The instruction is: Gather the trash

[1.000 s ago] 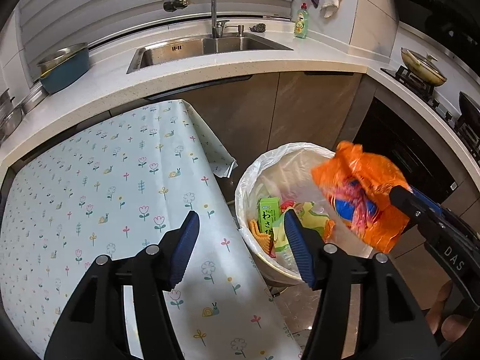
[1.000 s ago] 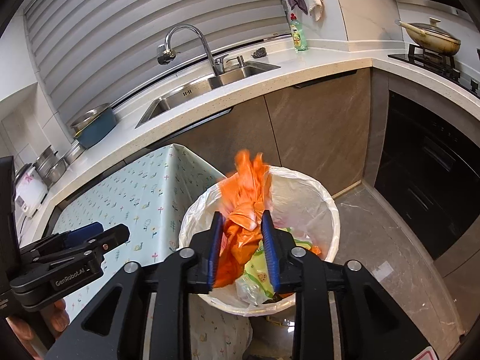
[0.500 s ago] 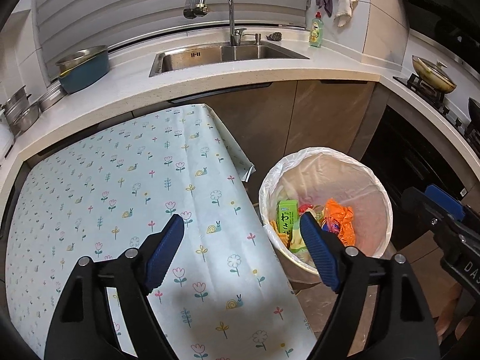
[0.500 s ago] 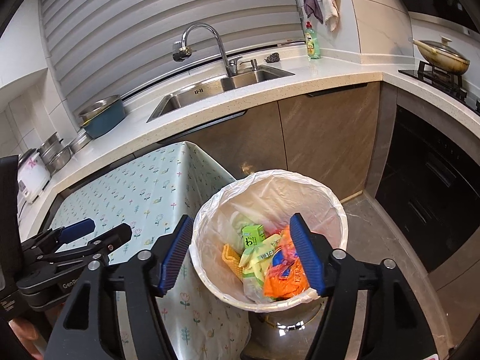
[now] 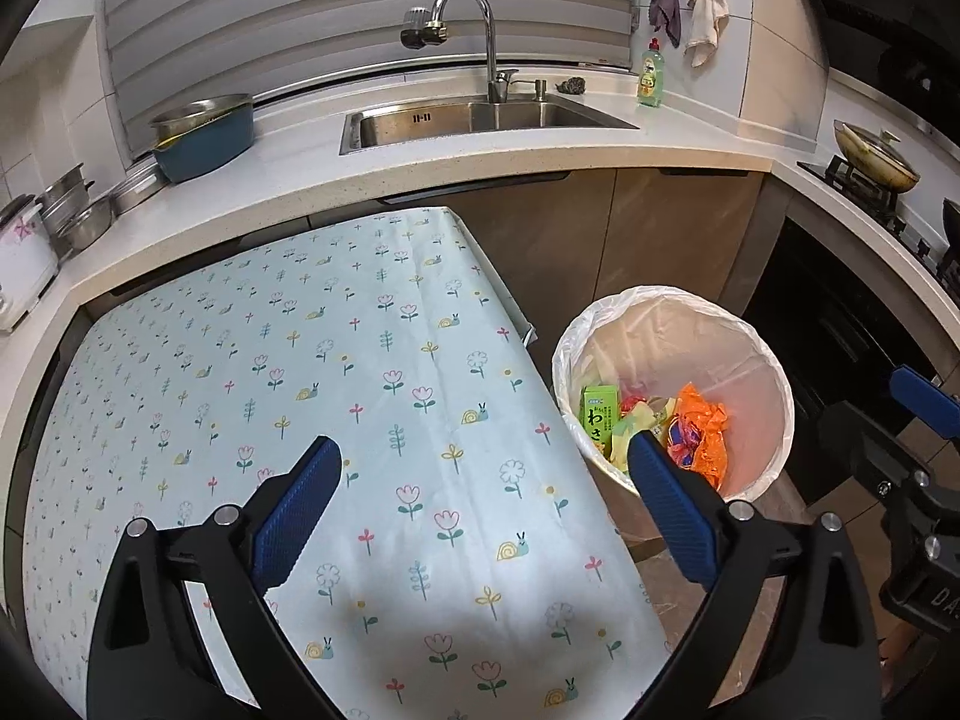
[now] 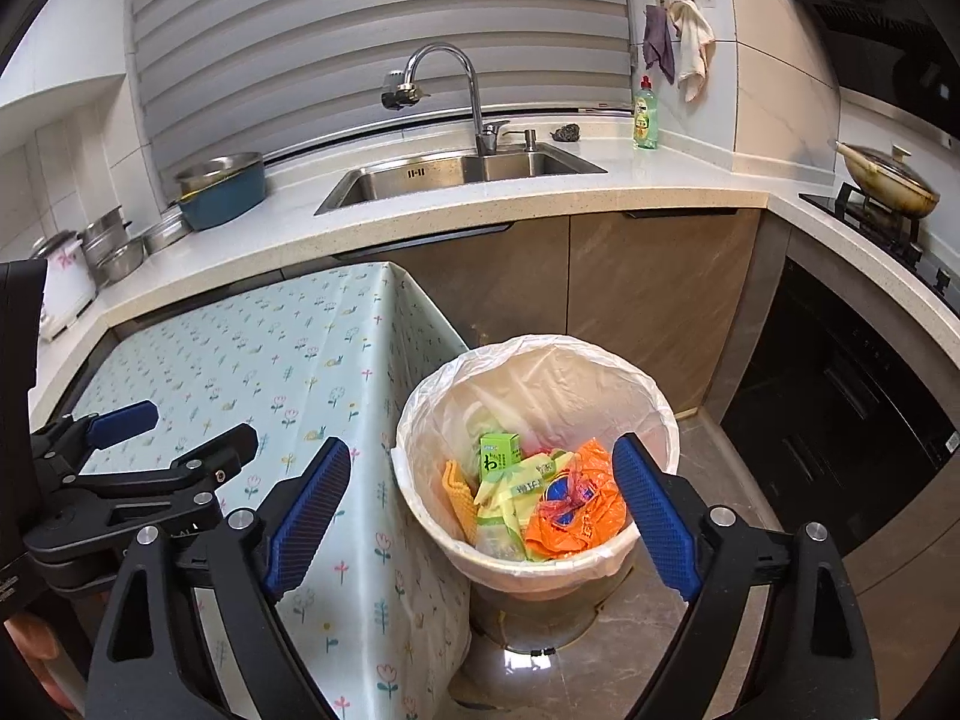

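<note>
Table [image 5: 372, 396] under floral cloth [image 5: 336, 324]. Lined trash bin [image 6: 600, 558] stands on tiled floor [image 6: 708, 468], just beside table's right edge.

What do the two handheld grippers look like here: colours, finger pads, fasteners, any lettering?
Both the left gripper and the right gripper have matte black angular frames with silver round bolt heads. Their fingers carry blue textured pads. White lettering on the bodies is only partly legible. No cables or sleeves show.

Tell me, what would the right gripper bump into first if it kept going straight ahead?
Probably the trash in the bin. The open right gripper points down into the white-lined trash bin, so the orange wrapper and yellow-green packets lie first in line, though depth is hard to judge.
</note>
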`<state>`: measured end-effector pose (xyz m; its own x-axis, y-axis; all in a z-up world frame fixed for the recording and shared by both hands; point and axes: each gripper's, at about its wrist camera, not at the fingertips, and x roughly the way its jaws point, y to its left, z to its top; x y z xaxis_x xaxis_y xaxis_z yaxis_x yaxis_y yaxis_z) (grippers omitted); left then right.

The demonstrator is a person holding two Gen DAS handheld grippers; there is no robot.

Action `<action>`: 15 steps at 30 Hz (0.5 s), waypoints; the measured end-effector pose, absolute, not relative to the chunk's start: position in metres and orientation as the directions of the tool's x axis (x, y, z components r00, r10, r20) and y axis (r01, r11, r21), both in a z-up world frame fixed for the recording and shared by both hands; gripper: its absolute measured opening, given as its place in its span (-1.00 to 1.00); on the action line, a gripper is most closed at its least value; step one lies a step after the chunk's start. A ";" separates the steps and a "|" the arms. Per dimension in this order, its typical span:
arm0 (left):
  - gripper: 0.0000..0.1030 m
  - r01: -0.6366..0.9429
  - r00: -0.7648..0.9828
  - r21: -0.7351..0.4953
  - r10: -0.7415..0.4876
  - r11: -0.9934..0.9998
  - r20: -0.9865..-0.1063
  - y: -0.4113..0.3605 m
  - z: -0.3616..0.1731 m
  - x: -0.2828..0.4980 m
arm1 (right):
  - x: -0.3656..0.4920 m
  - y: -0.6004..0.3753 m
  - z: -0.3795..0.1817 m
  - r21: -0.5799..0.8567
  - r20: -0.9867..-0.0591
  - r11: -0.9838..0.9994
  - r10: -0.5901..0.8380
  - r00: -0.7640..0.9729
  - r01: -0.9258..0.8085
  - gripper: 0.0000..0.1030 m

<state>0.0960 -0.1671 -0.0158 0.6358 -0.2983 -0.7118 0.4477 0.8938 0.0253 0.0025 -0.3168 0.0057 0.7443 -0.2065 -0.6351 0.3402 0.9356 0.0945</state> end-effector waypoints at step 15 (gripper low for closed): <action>0.80 0.411 0.641 0.036 -0.261 0.911 -0.721 -0.133 -0.028 0.070 | -0.016 -0.282 -0.011 0.067 -0.672 0.949 -0.184 0.717 0.307 0.87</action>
